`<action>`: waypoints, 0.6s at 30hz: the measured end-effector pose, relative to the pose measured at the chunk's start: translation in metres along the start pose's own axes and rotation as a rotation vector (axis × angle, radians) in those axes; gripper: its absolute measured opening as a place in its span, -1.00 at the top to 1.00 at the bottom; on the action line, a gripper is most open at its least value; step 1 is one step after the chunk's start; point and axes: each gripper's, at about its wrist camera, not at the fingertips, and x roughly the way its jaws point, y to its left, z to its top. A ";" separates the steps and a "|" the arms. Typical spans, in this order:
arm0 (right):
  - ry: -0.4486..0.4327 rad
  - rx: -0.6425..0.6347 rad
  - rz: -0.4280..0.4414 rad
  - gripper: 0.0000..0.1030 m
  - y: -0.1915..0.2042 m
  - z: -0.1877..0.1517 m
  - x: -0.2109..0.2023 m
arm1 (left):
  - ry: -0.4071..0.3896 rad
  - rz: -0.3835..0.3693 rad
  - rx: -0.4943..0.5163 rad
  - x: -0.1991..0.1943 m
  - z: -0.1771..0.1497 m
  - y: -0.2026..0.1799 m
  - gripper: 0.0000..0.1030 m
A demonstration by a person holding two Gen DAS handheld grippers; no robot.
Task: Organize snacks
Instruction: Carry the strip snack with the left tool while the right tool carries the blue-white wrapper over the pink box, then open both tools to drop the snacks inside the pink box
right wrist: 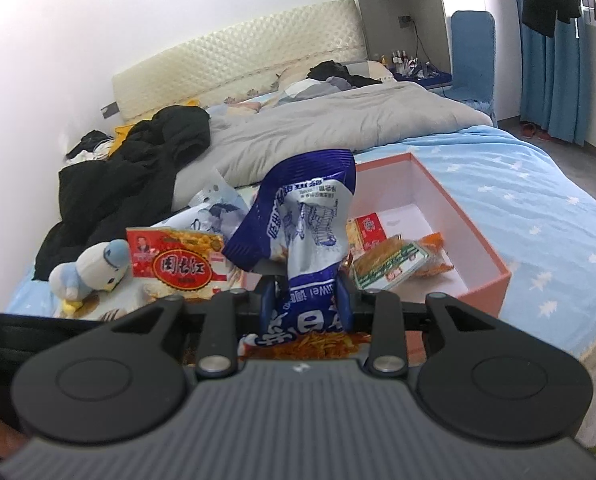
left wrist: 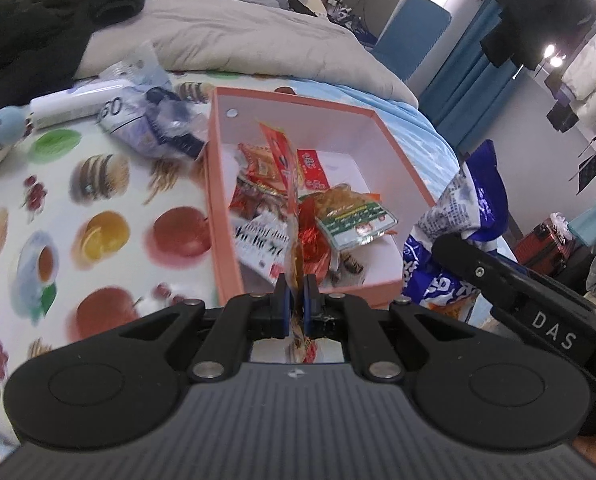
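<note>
A pink box (left wrist: 218, 184) with a white inside lies open on the bed and holds several snack packets, among them a green-labelled one (left wrist: 357, 220). My left gripper (left wrist: 296, 280) hangs over the box's near edge, shut on a thin red and yellow packet (left wrist: 288, 184) seen edge-on. In the right wrist view that packet (right wrist: 174, 264) shows its flat face left of the box (right wrist: 485, 256). My right gripper (right wrist: 305, 284) is shut on a crumpled blue and white snack bag (right wrist: 305, 232) in front of the box. The same bag (left wrist: 469, 208) shows at the box's right.
A fruit-printed cloth (left wrist: 98, 220) covers the bed left of the box. Pale wrapped bags (left wrist: 146, 116) and a blue and white plush toy (right wrist: 94, 268) lie at its far side. Behind are a black coat (right wrist: 138, 168) and a grey duvet (right wrist: 337, 120).
</note>
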 end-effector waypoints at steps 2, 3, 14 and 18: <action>0.002 0.006 0.001 0.33 -0.008 0.008 0.011 | 0.006 0.003 0.007 0.012 0.014 -0.005 0.86; 0.002 0.010 0.002 0.33 -0.012 0.013 0.018 | 0.008 0.005 0.011 0.018 0.020 -0.007 0.86; 0.030 0.011 -0.026 0.32 -0.041 0.042 0.093 | 0.080 -0.002 0.064 0.100 0.077 -0.013 0.85; 0.073 0.036 -0.039 0.32 -0.047 0.041 0.121 | 0.114 0.007 0.050 0.124 0.084 -0.003 0.85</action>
